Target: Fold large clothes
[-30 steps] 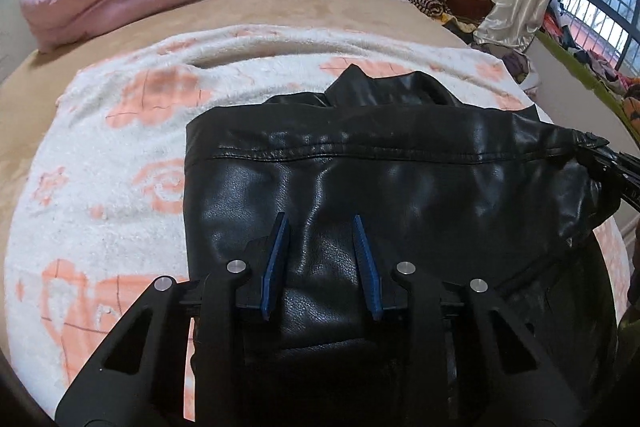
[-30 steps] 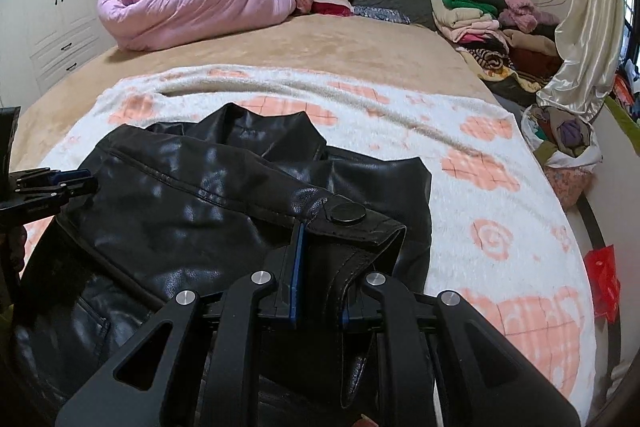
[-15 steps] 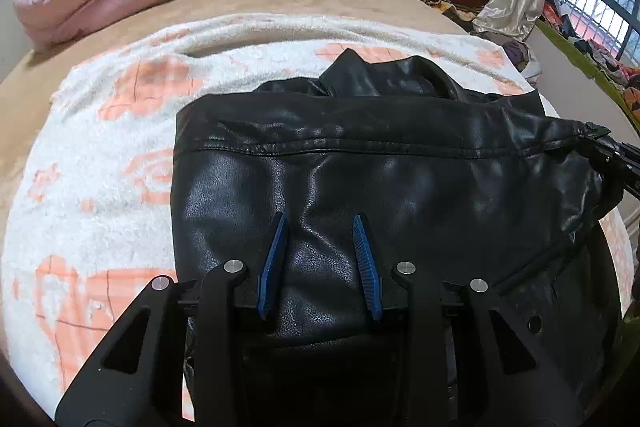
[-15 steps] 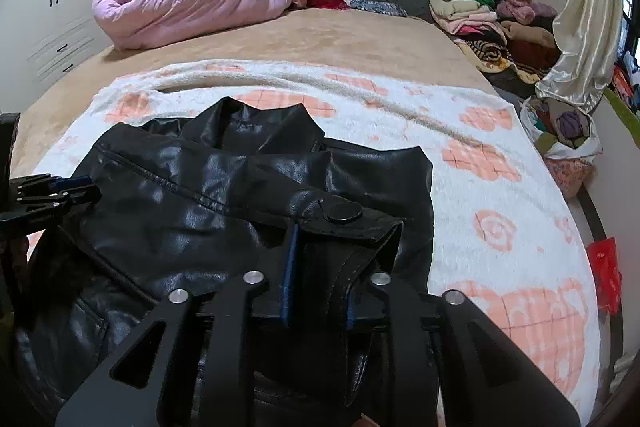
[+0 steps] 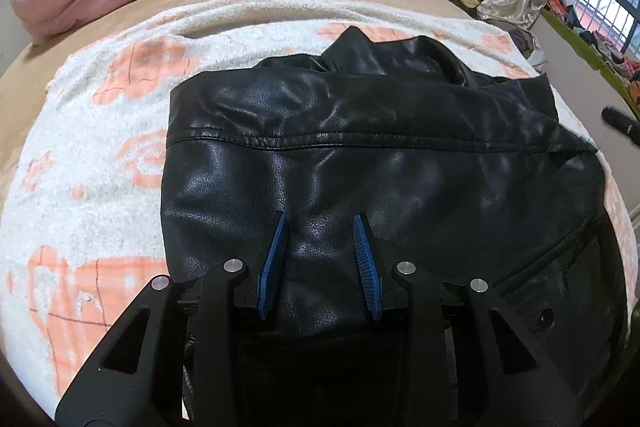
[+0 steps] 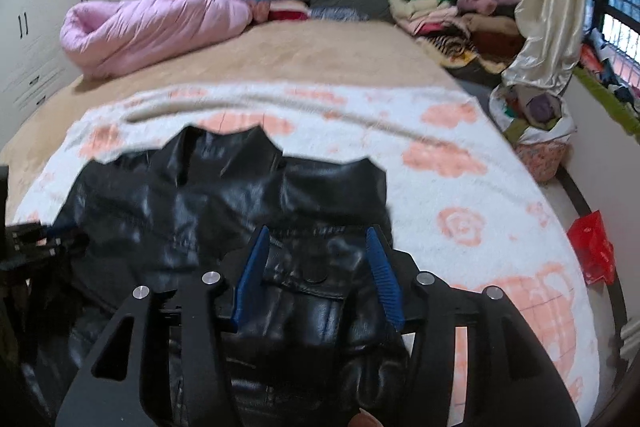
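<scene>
One glossy black leather jacket (image 5: 380, 155) folded, creased, left gripper (image 5: 320, 223) clamping it, right gripper (image 6: 318, 233) just opening, jacket between.

Both grippers, left gripper (image 5: 320, 223) and right gripper (image 6: 318, 237), have black angular linkage arms with triangular cut-outs, round silver pins at the joints, and ribbed blue pads (image 5: 276, 259) on the fingers.
</scene>
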